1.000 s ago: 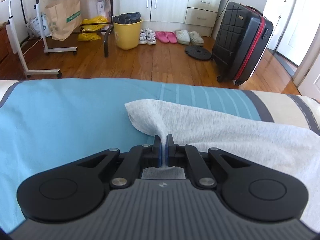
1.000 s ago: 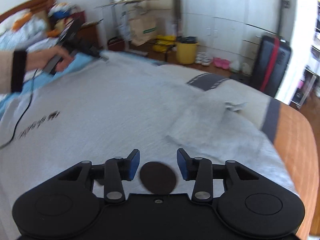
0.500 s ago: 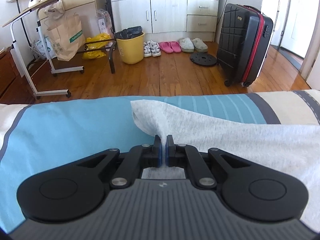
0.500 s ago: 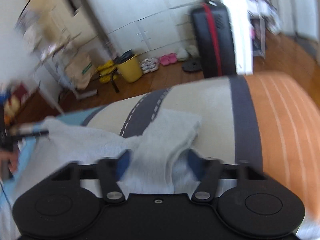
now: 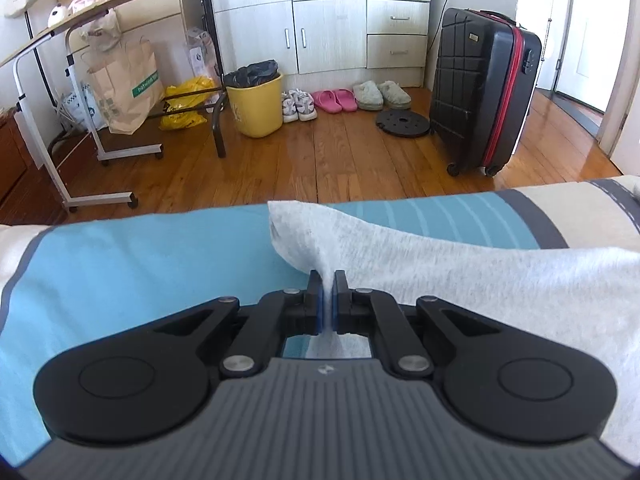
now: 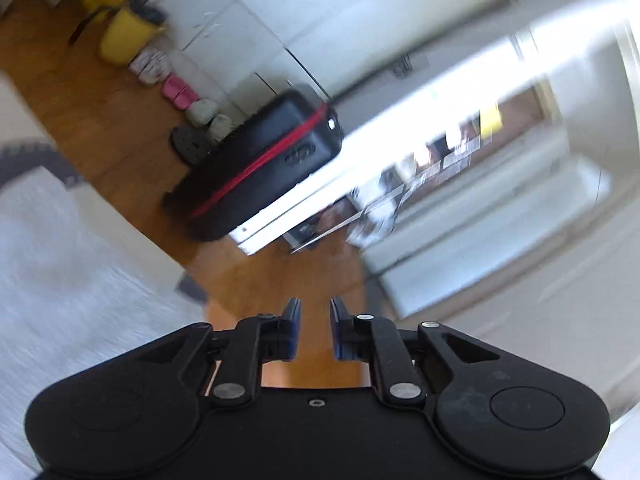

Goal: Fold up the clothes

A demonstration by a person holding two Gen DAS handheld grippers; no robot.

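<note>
A light grey garment (image 5: 460,264) lies across the striped bedspread (image 5: 120,264). In the left wrist view my left gripper (image 5: 327,280) is shut on a corner of it, and the cloth bunches up between the blue pads and rises to a peak just beyond them. The right wrist view is blurred and tilted. There my right gripper (image 6: 315,312) has a narrow gap with nothing between its fingers, and its jaws are opening. It hangs past the bed's edge over the wooden floor, with the grey garment (image 6: 72,280) to its left.
Beyond the bed a black suitcase (image 5: 480,88) with a red stripe stands on the wooden floor. A yellow bin (image 5: 256,104), several shoes (image 5: 340,98), a paper bag (image 5: 128,84) and a rolling side table (image 5: 80,64) line the far wall by white cabinets (image 5: 328,16).
My right gripper swung right off the garment and rolled, now facing the suitcase and doorway; its jaws stand narrower than at first. The left gripper kept its hold, tilting slightly.
</note>
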